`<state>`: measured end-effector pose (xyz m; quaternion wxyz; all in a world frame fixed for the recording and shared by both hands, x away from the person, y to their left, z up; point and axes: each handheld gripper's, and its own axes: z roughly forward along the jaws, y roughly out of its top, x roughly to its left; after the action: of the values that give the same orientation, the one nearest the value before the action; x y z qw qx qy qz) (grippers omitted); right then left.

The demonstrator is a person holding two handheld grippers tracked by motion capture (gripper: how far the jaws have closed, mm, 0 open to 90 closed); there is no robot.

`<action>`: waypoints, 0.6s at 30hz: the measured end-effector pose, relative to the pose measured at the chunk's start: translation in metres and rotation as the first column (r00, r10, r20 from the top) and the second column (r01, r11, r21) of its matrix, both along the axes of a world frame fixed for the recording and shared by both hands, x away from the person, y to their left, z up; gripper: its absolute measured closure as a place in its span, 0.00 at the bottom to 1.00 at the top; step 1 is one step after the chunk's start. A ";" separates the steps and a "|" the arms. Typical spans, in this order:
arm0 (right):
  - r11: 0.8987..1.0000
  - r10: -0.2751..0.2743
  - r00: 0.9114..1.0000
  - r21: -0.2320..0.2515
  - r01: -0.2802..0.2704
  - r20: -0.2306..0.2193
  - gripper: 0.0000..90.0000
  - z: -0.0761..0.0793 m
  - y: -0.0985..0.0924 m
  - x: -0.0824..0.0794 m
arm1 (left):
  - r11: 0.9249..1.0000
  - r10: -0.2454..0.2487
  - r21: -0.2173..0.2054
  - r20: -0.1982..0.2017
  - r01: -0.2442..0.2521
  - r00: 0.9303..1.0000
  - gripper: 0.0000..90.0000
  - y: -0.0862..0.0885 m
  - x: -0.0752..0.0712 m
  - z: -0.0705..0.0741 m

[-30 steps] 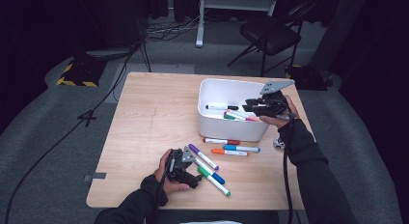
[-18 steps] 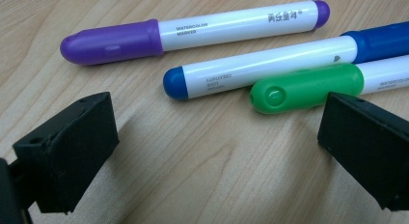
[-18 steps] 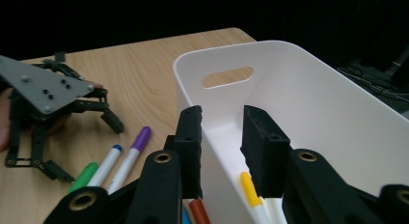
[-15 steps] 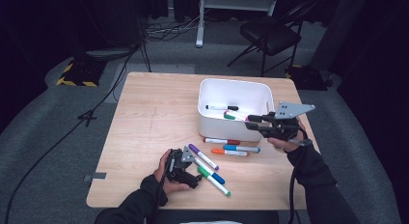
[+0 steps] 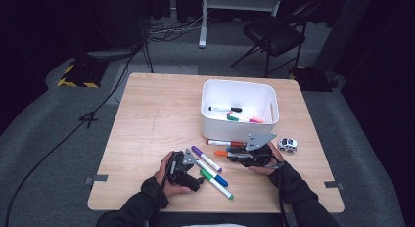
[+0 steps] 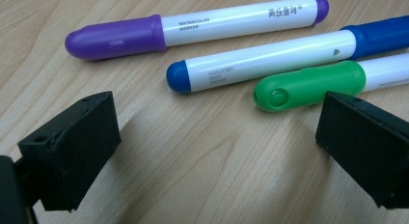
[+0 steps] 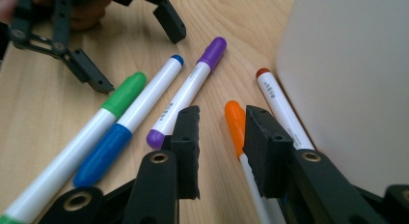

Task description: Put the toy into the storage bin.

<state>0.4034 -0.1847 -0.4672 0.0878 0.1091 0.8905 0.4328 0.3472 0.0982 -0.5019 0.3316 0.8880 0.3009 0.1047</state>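
My right gripper (image 7: 219, 137) has dropped from the white plastic bin (image 5: 215, 124) to the worktop, fingers just parting, unclenched, the orange-capped white marker (image 7: 235, 119) between them, ungrasped; left fingers (image 6: 72, 147) released.

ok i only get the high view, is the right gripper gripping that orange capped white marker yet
observer: not yet. in the right gripper view the orange-capped white marker lies between the jaws of the right gripper, which have just been opening, with a gap beside it.
operator: anything in the left one
observer: no, the left gripper is wide open over the bare wooden table.
operator: what's beside the orange one
observer: a red-tipped white marker lying along the white plastic bin.
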 end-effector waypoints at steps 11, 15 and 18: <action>0.999 -0.019 1.000 -0.047 0.019 0.006 0.70 -0.020 0.019 0.015 | 1.000 0.004 -0.007 -0.009 -0.004 1.000 0.03 0.000 -0.001 0.000; 0.997 -0.031 1.000 -0.074 0.031 0.003 0.70 -0.025 0.023 0.019 | 1.000 0.001 -0.005 0.001 -0.001 1.000 0.03 0.000 0.000 0.000; 0.995 -0.022 1.000 -0.101 0.020 -0.019 0.74 -0.029 0.024 0.020 | 1.000 0.001 -0.005 0.000 -0.001 1.000 0.02 0.000 -0.001 0.000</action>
<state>0.4234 -0.1607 -0.4963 0.0887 0.1183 0.9108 0.3853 0.3467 0.0986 -0.5022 0.3338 0.8870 0.3017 0.1044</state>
